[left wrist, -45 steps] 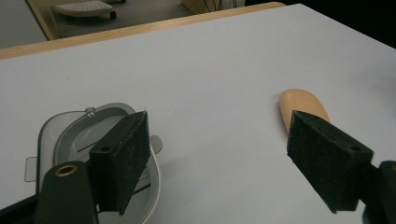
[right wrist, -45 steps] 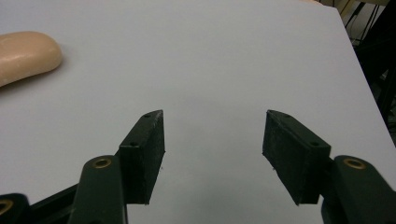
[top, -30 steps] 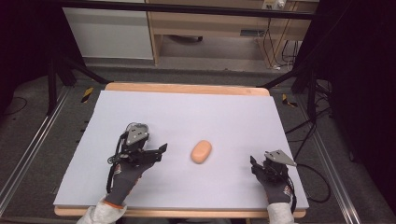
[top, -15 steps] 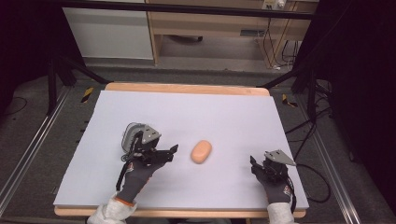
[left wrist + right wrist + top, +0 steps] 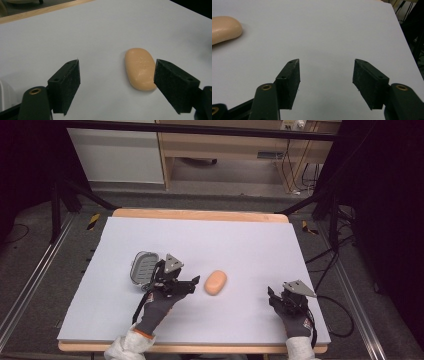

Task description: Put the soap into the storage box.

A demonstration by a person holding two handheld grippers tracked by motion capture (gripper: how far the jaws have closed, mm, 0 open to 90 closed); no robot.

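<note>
A peach-coloured soap bar (image 5: pixel 215 282) is located flat on the pale sheet covering the desk (image 5: pixel 240 240), slightly nearer the person's edge than the centre. Its long axis is seen in the high view to run roughly from the near edge toward the far edge, with a slight tilt to the right at the far end. In the left claw view the same bar (image 5: pixel 140 68) is seen lying ahead and toward the right-hand jaw, whose tip overlaps the bar's edge in the picture; whether contact is made cannot be told. The left claw (image 5: pixel 189 283) is held with its jaws wide apart and nothing between them, just beside the bar on its left side. The right claw (image 5: pixel 273 296) is held well apart from the bar, near the right front corner of the desk, its jaws likewise spread and holding nothing; in the right claw view the bar's end (image 5: pixel 224 28) is seen far off at the upper left. The left hand is therefore judged to be the nearer one for any grasp, and a small shift toward the bar would be needed for the jaws to straddle its short width. An open soap dish (image 5: pixel 142 268), grey with a ribbed white interior, is placed just behind the left claw; nothing is seen in it.
</note>
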